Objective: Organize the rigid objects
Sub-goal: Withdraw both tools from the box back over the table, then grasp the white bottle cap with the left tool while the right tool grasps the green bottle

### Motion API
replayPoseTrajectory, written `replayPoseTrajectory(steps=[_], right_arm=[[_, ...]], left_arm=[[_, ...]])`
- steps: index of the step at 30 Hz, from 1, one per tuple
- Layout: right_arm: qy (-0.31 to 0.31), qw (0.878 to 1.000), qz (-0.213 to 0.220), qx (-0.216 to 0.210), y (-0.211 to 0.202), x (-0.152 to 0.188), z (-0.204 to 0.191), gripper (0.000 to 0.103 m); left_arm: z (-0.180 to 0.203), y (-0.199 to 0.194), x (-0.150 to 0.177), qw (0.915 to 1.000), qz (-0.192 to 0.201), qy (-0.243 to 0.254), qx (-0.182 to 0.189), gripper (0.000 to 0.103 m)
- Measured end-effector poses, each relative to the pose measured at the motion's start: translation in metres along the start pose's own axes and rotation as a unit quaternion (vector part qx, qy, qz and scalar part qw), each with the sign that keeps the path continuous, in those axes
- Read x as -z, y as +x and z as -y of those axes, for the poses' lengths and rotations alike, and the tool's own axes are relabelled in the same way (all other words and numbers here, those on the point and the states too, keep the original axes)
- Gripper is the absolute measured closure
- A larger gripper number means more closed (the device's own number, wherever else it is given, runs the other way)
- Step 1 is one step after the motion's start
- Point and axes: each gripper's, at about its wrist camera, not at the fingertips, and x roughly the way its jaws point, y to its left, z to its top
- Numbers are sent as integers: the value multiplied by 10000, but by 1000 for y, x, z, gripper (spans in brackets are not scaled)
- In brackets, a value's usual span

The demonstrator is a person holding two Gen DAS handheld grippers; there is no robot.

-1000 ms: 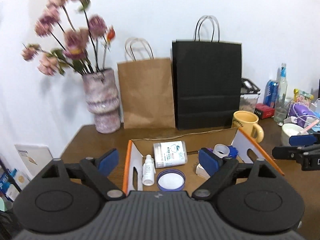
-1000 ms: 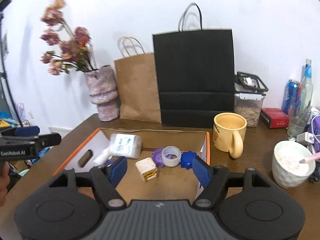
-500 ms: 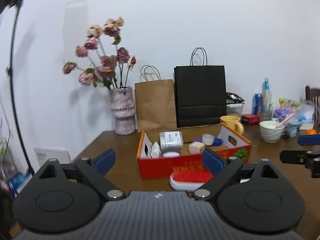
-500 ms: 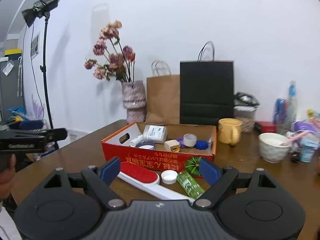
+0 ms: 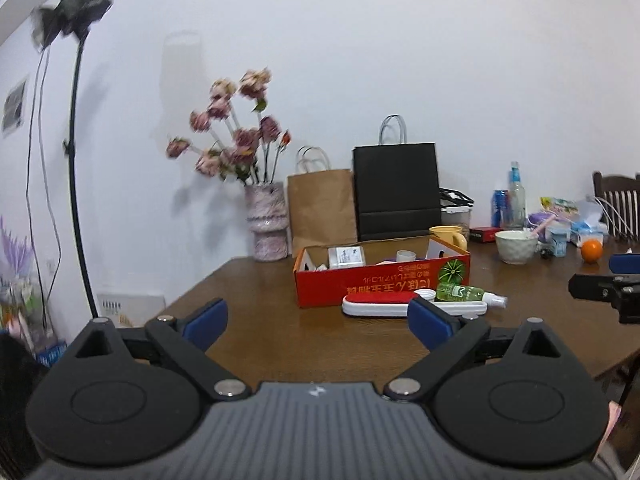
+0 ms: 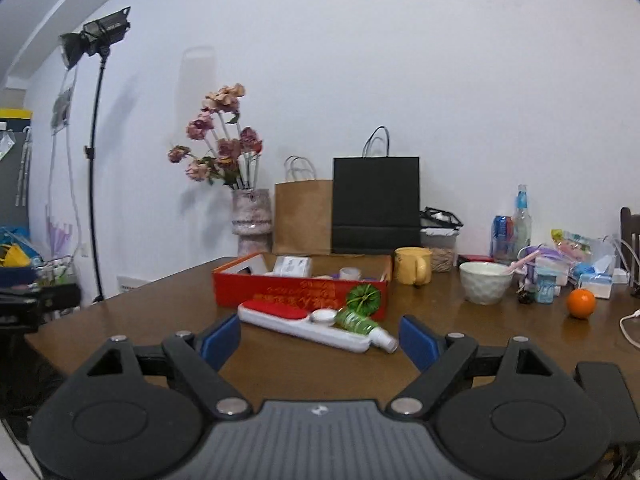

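Observation:
A red cardboard box (image 5: 380, 280) (image 6: 280, 290) stands on the brown table and holds a white pack (image 5: 346, 257), a white cap and other small items. In front of it lie a red-and-white lint brush (image 5: 384, 305) (image 6: 288, 318), a white lid (image 6: 323, 315) and a green spray bottle (image 5: 464, 293) (image 6: 358, 324). My left gripper (image 5: 318, 318) is open and empty, well back from the box. My right gripper (image 6: 320, 342) is open and empty, near the front table edge; it also shows at the right of the left wrist view (image 5: 608, 286).
Behind the box stand a vase of flowers (image 6: 250, 220), a brown paper bag (image 6: 302, 218), a black paper bag (image 6: 376, 204) and a yellow mug (image 6: 412, 266). To the right are a white bowl (image 6: 484, 282), an orange (image 6: 580, 303), bottles and clutter. A light stand (image 6: 94, 140) stands at left.
Both grippers have pulled back and away from the box, from hovering over its inside to a far view of the whole table. Both stayed open and empty.

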Motion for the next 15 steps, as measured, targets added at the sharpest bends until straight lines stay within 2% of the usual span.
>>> replayPoseTrajectory(steps=[3,5,9,15], right_arm=[[-8,9999,-111,-78,5,5,-5,17],[19,9998,-139,-144,9,7,-9,17],[53,9994,-239,-245,22,12,-9,17],[201,9981,-553,-199,60,14,14,18]], left_arm=[[2,5,0,9999,-73,-102,-88,4],[1,8,1,9996,-174,-219,-17,4],[4,18,6,9996,-272,-88,-4,4],[10,52,8,9979,-635,-111,43,4]])
